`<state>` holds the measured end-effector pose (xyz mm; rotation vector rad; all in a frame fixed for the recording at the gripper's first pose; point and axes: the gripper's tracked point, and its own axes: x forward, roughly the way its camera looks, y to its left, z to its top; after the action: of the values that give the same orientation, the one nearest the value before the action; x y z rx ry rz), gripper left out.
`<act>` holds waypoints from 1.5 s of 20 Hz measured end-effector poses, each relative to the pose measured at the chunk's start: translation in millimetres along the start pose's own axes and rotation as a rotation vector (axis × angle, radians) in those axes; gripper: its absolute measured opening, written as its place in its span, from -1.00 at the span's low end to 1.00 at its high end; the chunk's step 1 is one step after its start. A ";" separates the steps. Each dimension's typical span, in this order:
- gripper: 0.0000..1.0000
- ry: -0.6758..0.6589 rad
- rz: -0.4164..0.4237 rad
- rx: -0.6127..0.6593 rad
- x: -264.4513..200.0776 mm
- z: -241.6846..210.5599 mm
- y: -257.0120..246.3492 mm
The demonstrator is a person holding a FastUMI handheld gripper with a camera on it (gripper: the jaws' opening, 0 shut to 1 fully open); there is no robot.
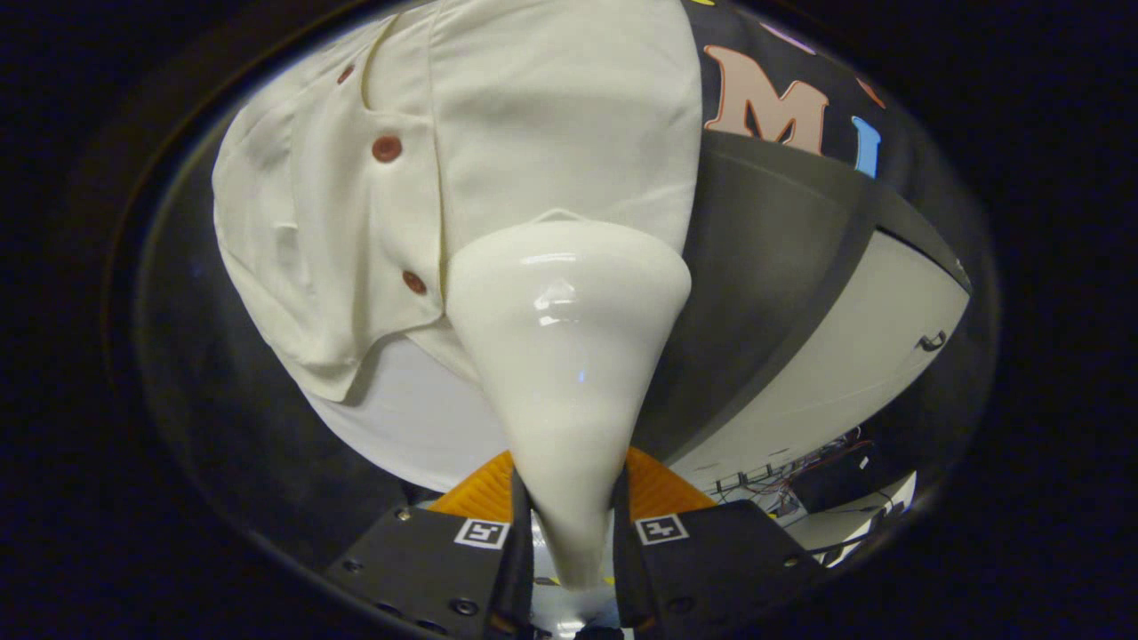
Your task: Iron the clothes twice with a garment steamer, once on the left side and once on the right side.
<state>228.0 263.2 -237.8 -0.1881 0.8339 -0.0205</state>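
tool (569,524) clamped on steamer (569,338), steamer head against cream shirt (533,116)

The gripper (569,524) fingers (520,533) seemingly clamp the steamer (569,329) handle between them.

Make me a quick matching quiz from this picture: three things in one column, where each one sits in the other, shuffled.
Things:
1. garment steamer
2. shirt
3. buttons

Places:
A. in a row down the shirt's front edge
B. clamped between the tongs' fingers, head against the cloth
C. hanging just beyond the steamer's head

Pairs: 1-B, 2-C, 3-A
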 end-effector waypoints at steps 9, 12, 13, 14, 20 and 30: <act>-0.25 0.023 0.022 0.007 0.3 -17.1 9.8; -0.25 0.028 0.025 0.006 -4.0 -26.3 15.5; -0.25 0.028 0.024 0.007 -4.1 -29.3 15.8; -0.25 0.028 0.022 0.008 -5.6 -31.5 17.6; -0.25 0.012 0.029 0.029 -21.1 -42.3 21.9; -0.26 -0.072 -0.007 0.104 -84.6 -42.6 12.0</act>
<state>139.0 276.1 -205.8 -0.0930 0.7587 -0.0631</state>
